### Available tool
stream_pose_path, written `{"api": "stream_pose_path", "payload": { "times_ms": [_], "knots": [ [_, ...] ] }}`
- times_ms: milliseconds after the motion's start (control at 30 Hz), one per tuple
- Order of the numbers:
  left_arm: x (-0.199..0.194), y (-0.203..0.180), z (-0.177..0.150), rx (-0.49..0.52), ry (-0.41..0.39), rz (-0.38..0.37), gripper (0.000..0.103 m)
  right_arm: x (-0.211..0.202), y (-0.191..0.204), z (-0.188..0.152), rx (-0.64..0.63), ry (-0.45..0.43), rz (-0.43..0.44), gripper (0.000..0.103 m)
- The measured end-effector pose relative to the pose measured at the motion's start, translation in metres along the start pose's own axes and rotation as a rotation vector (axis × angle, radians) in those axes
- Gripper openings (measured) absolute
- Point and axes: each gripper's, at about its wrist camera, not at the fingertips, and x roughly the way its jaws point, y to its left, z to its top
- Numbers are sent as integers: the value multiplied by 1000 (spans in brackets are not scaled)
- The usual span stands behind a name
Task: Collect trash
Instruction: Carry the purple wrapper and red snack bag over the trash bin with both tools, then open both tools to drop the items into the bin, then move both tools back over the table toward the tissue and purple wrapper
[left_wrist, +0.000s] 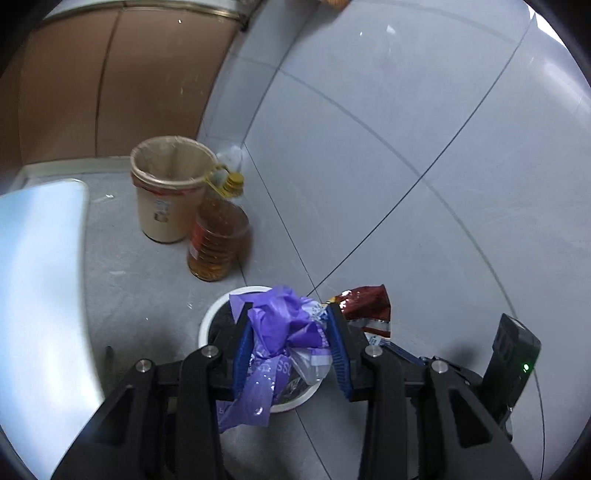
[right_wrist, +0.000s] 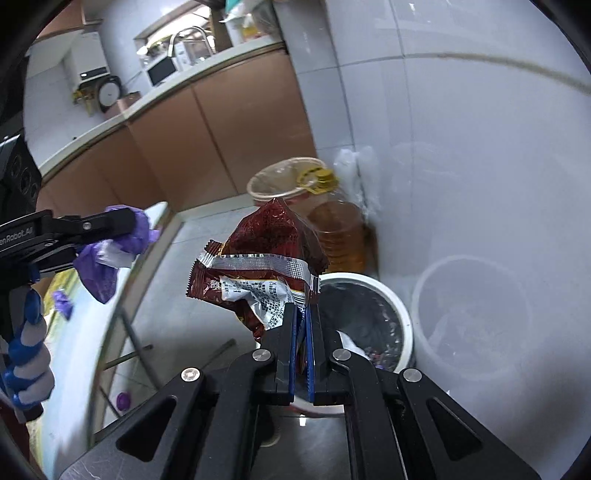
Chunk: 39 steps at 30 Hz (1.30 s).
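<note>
Above white bin: left gripper pinching purple plastic wad; right gripper clamped on red snack wrapper.

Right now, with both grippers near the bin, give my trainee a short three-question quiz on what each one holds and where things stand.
1. True or false: the left gripper is clamped on a crumpled purple plastic bag.
2. What does the right gripper hold? A) a yellow-capped bottle of amber oil B) a dark red foil snack wrapper C) nothing
3. Fill in: the oil bottle stands on the floor beside a cream ____ lined with a thin bag.

Key:
1. True; it hangs above the white-rimmed round trash bin with a black liner.
2. B, the wrapper.
3. Bucket.
</note>
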Motion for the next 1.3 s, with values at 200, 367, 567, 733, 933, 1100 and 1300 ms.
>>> {"api": "stream_pose_path", "payload": {
  "times_ms": [200,367,567,733,933,1100,1300],
  "knots": [
    [50,-7,11,-21,43,-7,38,26,-10,3,9,17,-45,6],
    [76,-2,13,-69,68,4,54,45,-17,1,19,32,-94,10],
    [82,-4,7,-69,82,0,57,56,-26,-8,48,55,-108,23],
    [59,0,3,-93,41,6,57,42,-20,-9,51,28,-102,36],
    [3,6,-6,-118,-46,73,57,10,3,-2,21,-34,-88,51],
    [-49,7,-19,-116,-123,151,57,-20,25,6,-7,-85,-78,53],
    [-117,0,-44,-83,-230,304,57,-65,60,10,-56,-148,-43,60]
  ]
}}
